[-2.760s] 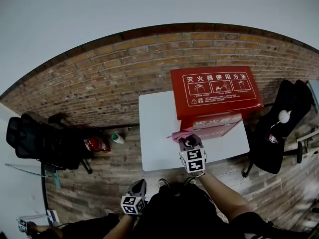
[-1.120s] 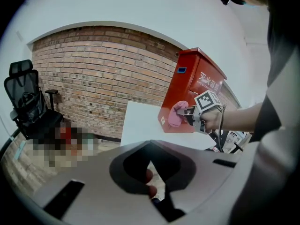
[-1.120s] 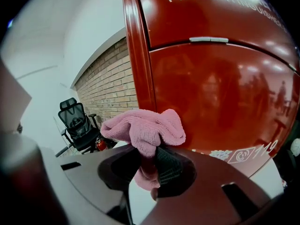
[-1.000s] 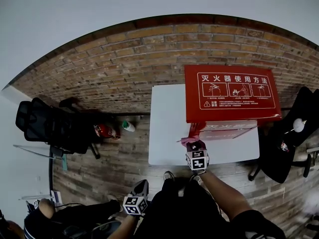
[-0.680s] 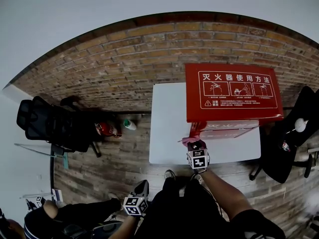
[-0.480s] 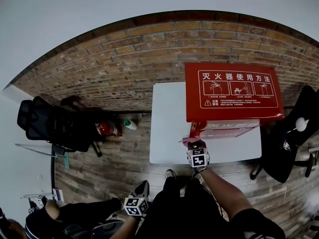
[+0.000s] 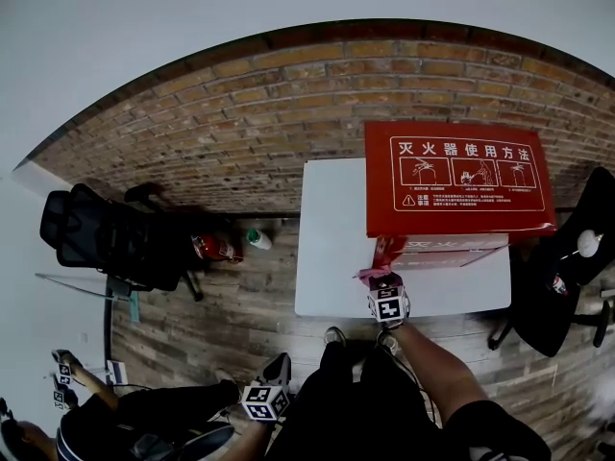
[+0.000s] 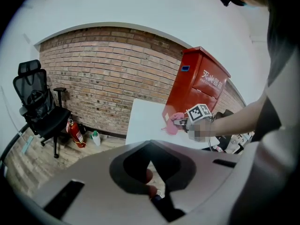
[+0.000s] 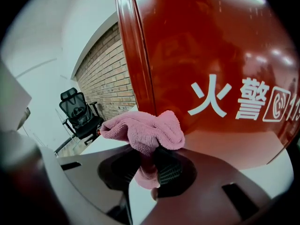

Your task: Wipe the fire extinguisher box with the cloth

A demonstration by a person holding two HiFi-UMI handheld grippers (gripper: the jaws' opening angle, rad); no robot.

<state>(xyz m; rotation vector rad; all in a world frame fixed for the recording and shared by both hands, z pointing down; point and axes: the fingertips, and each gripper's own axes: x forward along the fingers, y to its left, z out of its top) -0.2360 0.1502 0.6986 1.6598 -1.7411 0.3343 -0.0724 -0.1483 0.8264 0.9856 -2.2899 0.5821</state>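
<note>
fingers of the right gripper (image 9: pixel 152 165) are clamped on a bunched pink cloth (image 9: pixel 145 130), which bulges out above them and hangs a little below. the fingers of the left gripper (image 8: pixel 150 184) sit close together with nothing between them, and it is held low beside the person's legs (image 7: pixel 277 368), well apart from the work. behind everything runs a brick wall (image 7: pixel 240 133), with a wooden floor (image 7: pixel 221 315) under it. a white surface (image 7: pixel 332 248) stands against the wall and carries the red fire extinguisher box (image 7: pixel 452 181) on its right part. the box stands upright with its long axis vertical in the left gripper view (image 8: pixel 197 83). its lid is down, so the inside is hidden, and the printed top runs left to right along the wall. its front, with large white characters (image 9: pixel 211 55), faces the person. the cloth (image 7: pixel 375 275) is at the lower left part of that front, near the vertical edge, held by the right gripper (image 7: pixel 382 281) just above the surface. whether it presses on the panel cannot be told. off to the left on the floor stand a black office chair (image 7: pixel 96 243), a red fire extinguisher (image 7: pixel 213 249) and a small green-capped bottle (image 7: pixel 258 240), close to the wall.
</note>
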